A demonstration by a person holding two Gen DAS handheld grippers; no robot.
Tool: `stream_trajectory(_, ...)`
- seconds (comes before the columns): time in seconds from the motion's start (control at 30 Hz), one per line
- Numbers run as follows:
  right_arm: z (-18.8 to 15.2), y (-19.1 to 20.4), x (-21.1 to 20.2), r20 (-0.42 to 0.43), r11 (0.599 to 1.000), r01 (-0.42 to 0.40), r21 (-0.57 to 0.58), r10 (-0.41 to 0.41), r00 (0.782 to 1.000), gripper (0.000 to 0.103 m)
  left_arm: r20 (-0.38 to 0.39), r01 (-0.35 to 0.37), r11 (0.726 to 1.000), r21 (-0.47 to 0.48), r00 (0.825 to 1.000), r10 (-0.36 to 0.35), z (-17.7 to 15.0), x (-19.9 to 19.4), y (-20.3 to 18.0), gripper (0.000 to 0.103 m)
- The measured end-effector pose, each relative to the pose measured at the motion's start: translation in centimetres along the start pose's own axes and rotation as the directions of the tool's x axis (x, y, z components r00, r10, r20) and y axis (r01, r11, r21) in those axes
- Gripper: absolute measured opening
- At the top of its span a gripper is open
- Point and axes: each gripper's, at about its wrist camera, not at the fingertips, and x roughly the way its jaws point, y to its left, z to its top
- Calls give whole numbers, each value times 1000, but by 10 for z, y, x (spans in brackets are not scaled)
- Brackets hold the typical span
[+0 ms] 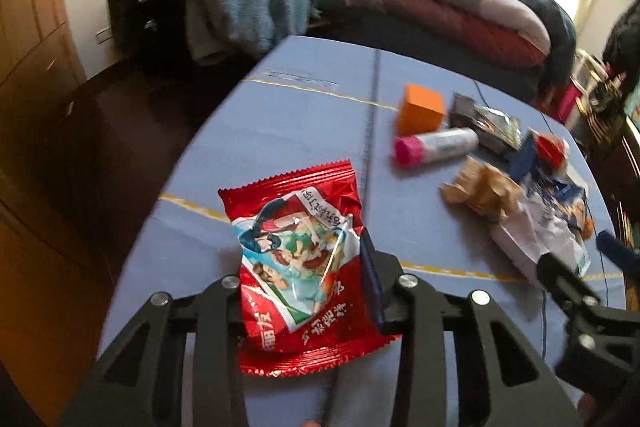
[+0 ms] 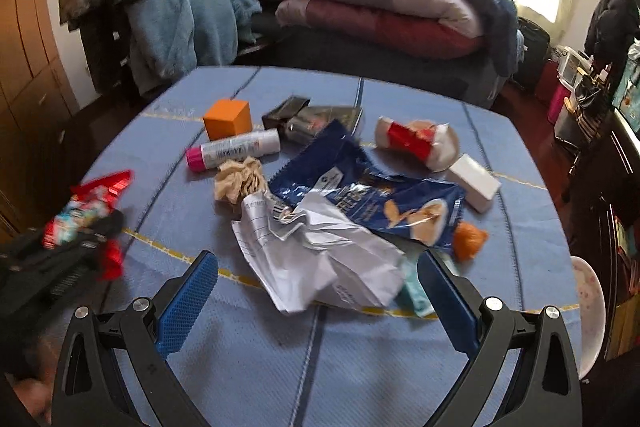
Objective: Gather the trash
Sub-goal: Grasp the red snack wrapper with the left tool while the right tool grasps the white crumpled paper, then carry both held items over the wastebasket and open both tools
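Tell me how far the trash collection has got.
Nothing looks finished: no bin or collected pile is in view. In hand: the left gripper is shut on the red snack wrapper. The right gripper is open around the crumpled white paper. Still on the table: blue chip bag, brown paper ball, red-and-white wrapper.

black grippers (image 2: 318,269), blue ribbed pads (image 2: 188,303), silver screws.

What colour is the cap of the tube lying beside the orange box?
Pink; the cap shows best in the left wrist view.
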Motion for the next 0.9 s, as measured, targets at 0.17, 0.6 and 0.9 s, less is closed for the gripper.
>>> stream_trajectory(0.17,0,12,23,-48,999,21,-30,-22,999,99,2,-8,1000,-24,1000,8,2,-1,18,38)
stream_trajectory(0.6,-3,6,10,-29,998,-64,-11,64,998,44,35,4,1000,-5,999,-4,1,-22,19,39)
stream_trajectory(0.9,-23,-36,-50,33,980,-169,103,166,986,42,92,92,992,81,991,-99,-2,-69,-30,40)
